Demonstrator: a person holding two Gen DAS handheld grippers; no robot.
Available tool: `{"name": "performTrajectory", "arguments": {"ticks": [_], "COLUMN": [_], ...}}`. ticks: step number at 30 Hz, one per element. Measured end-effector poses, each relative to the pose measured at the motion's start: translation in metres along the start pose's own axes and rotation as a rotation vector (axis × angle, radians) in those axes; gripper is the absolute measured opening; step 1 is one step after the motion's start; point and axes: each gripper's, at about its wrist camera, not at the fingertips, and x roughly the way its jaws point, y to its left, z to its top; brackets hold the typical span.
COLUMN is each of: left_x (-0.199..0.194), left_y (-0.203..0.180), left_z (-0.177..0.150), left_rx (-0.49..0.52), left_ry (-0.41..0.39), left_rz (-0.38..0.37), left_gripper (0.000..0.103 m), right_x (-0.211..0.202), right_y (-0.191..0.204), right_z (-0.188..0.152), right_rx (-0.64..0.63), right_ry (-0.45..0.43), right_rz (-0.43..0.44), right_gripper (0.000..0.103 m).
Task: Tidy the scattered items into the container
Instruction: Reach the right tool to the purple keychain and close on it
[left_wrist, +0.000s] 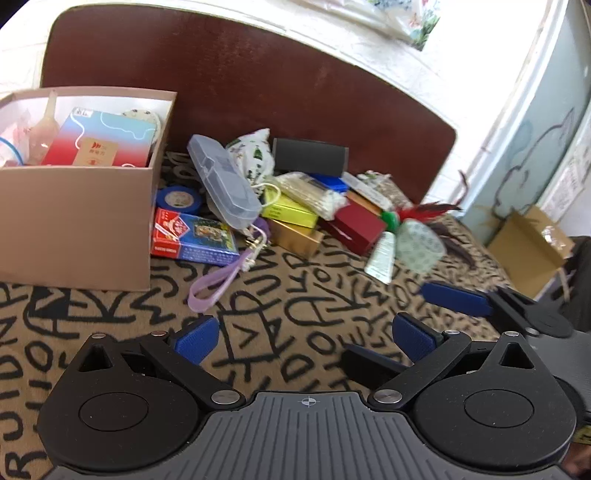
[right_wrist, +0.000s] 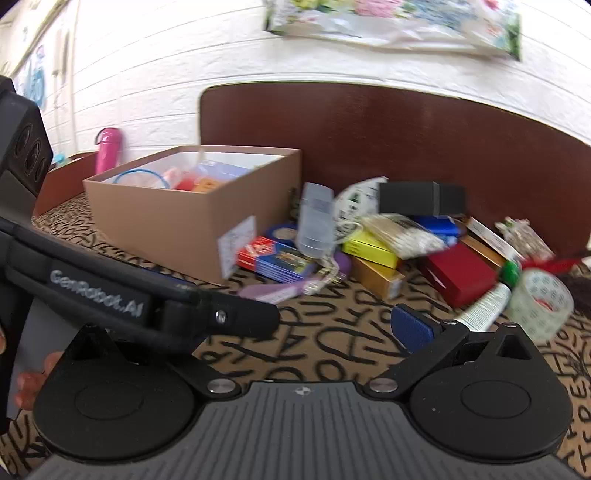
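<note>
Lying lengthwise toward the box (left_wrist: 77, 221), the clear case (left_wrist: 223, 181) faces both hand-held grippers, spread wide and empty.

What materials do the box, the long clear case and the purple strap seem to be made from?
Box: probably cardboard, matte tan, with flat walls and thin straight edges.
Case: seems hard plastic, translucent and glossy, since its contents show faintly through it.
Strap: perhaps soft plastic or silicone, pale purple and slightly see-through, bent into a loop.
</note>
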Motion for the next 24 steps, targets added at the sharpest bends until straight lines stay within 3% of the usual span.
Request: {"name": "performTrajectory", "arguments": {"ticks": [5, 12, 17, 24], "left_x": [0.019, 0.039, 0.057, 0.079], "left_y": [0.004, 0.009, 0.010, 0.012], "left_z": [0.008, 0.025, 0.031, 0.032], "left_rx": [-0.020, 0.006, 0.004, 0.000], "left_ry": [0.020, 0.004, 0.027, 0.035], "left_rz": [0.022, 0.061, 0.039, 0.041], "left_gripper": [0.103, 0.102, 0.098, 0.094], "right_x": [0.012, 0.035, 0.052, 0.069], "right_y": [-0.026, -0.046, -0.052, -0.074], "right_z": [-0.008, -0.007, -0.007, -0.010], "right_rx": [0.066, 0.066, 0.025, 0.082], "right_ry": [0.023, 0.035, 0.052, 0.089], "right_rz": [-0.024, -0.059, -0.088, -0.134], "right_gripper": [0.102, 0.102, 0.102, 0.098]}}
